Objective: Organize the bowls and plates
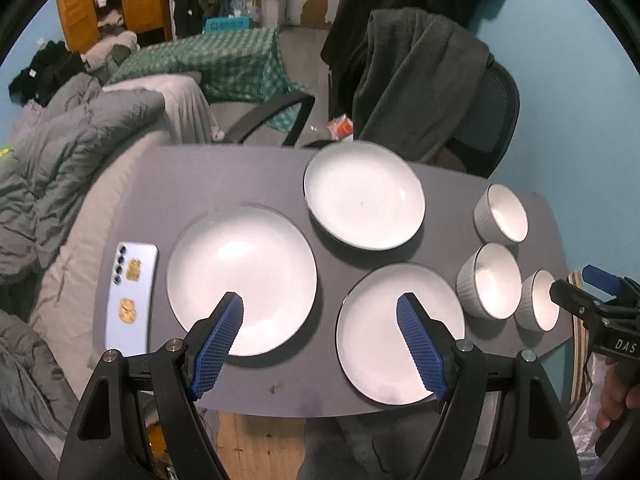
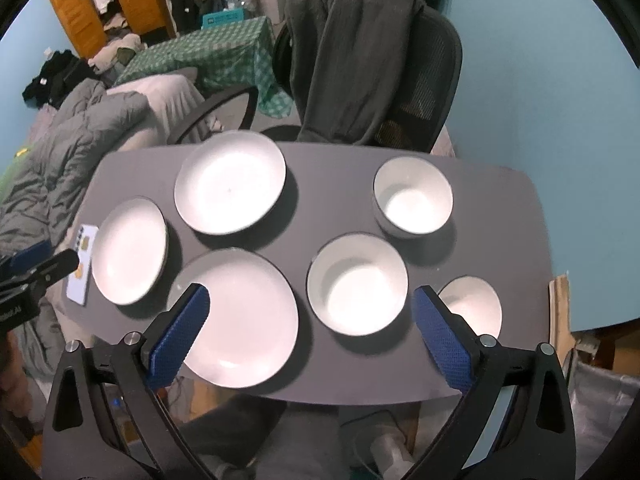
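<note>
Table (image 1: 224, 184): dark grey top with rounded corners, carrying three plates, three bowls and a phone.

Left plate (image 1: 240, 280): white, dark-rimmed, flat on the left half of the table, just beside the phone (image 1: 130, 296), which lies near the table's left edge.

Far plate (image 1: 364, 196): its far rim sits right at the table's back edge, by the office chair (image 1: 492, 120) draped with a dark garment (image 1: 416, 80).

Near plate (image 1: 400, 336): its near rim comes close to the table's front edge. The three plates lie apart with narrow strips of bare table between them.

Bowls: a line down the right side. Far bowl (image 2: 413, 198), middle bowl (image 2: 357, 285) and near bowl (image 2: 474, 304), the last close to the table's right front corner. All upright, none stacked, each standing clear of the others.

Open room: the far left part of the table is bare, and there is a bare band between far plate and far bowl.

Left gripper (image 1: 320, 316): above the front edge, blue fingers (image 1: 216, 344) spread wide, empty, over the gap between left plate and near plate.

Right gripper (image 2: 310, 308): blue fingers (image 2: 442, 340) spread wide, empty, framing the middle bowl from above the front edge.

Surroundings: a bed with grey bedding (image 1: 60, 168) runs along the table's left side; a teal wall (image 2: 540, 80) stands to the right.
</note>
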The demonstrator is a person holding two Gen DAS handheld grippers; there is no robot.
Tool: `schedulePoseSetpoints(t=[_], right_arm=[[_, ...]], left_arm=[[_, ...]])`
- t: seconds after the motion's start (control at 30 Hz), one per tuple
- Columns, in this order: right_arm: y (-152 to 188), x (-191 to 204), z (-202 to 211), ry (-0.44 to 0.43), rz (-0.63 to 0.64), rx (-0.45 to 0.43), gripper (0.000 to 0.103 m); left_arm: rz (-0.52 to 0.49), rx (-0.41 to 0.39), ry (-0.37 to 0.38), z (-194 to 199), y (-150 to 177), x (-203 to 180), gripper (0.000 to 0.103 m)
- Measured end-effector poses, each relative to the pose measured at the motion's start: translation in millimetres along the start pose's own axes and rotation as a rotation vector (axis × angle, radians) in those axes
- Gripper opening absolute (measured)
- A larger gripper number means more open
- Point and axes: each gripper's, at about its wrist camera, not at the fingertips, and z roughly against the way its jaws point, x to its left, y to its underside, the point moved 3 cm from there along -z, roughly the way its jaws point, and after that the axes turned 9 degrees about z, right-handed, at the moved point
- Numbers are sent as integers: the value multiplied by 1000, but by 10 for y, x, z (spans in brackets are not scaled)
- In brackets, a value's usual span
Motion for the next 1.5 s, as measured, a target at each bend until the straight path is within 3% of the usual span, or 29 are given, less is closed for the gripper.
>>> schedulePoseSetpoints(t=[0.17, 0.67, 0.9, 1.0, 1.13, 1.5], right_arm=[[162, 41, -204, 5, 4, 30, 100], [687, 45, -974, -64, -44, 239, 96], [769, 17, -1175, -131, -96, 258, 95], [770, 21, -1243, -142, -105, 259, 93], [792, 18, -1361, -160, -111, 283, 83], [860, -16, -1279, -149, -93, 274, 74]], left_arm=[[29, 43, 13, -247, 130, 82, 80], [-75, 146, -45, -910, 468, 20, 80], [-101, 199, -50, -1158, 481, -20, 80], [-119, 182, -57, -1204, 447, -33, 80], [-138, 194, -64, -1252, 354, -70, 80], [-65, 244, -36, -1257, 487, -34, 80]])
